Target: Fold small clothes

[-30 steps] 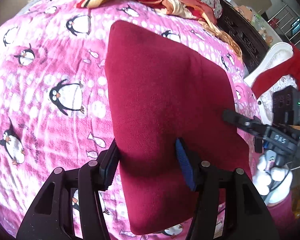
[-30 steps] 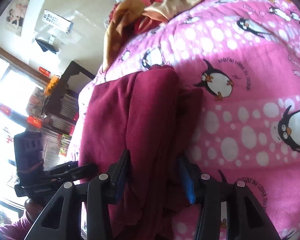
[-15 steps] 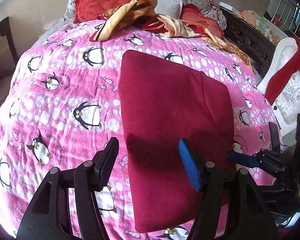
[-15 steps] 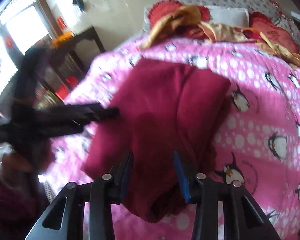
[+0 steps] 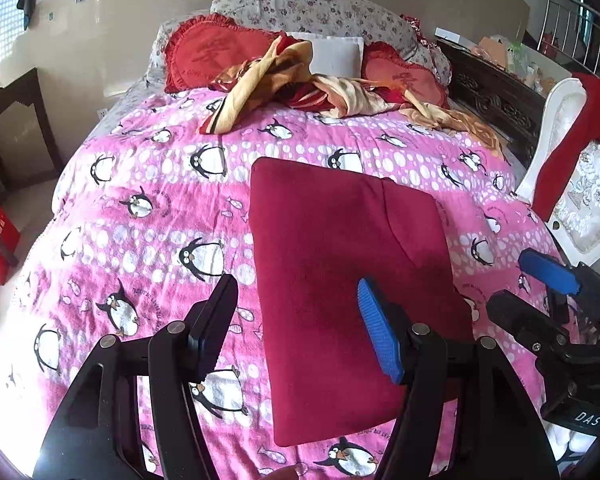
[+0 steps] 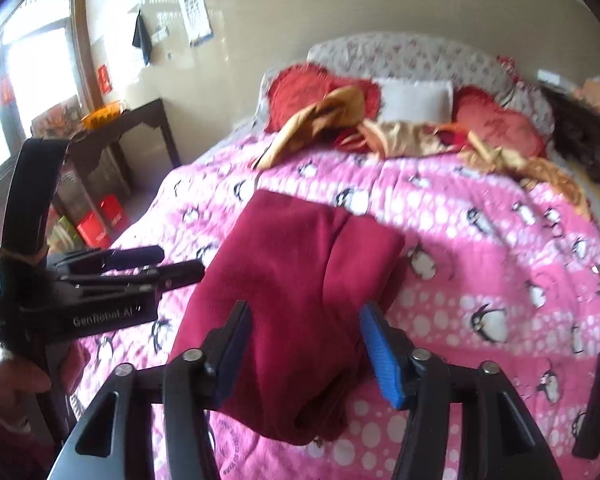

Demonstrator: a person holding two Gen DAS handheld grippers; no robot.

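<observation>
A dark red garment [image 5: 340, 280] lies folded flat into a rectangle on the pink penguin blanket [image 5: 140, 208] that covers the bed, a little right of the middle in the left wrist view. One seam or fold line runs along it from the far edge toward the near right side. The left gripper [image 5: 296, 320] hovers above the near part of the garment with its jaws spread; nothing is between the pads and they do not touch the cloth. The right gripper [image 6: 308, 344] is above the near end of the same garment, where the layers look thicker and a little loose at the edge. Its jaws are opening at this moment, and the pads do not press on the cloth. In the right wrist view the left gripper comes in from the left, beside the garment's edge. At the far end of the bed lie red cushions [image 5: 216, 52], a white pillow [image 5: 336, 56] and a crumpled yellow-and-red cloth [image 5: 300, 84]. A white chair [image 5: 572, 184] with a red cloth on it stands to the right of the bed.
</observation>
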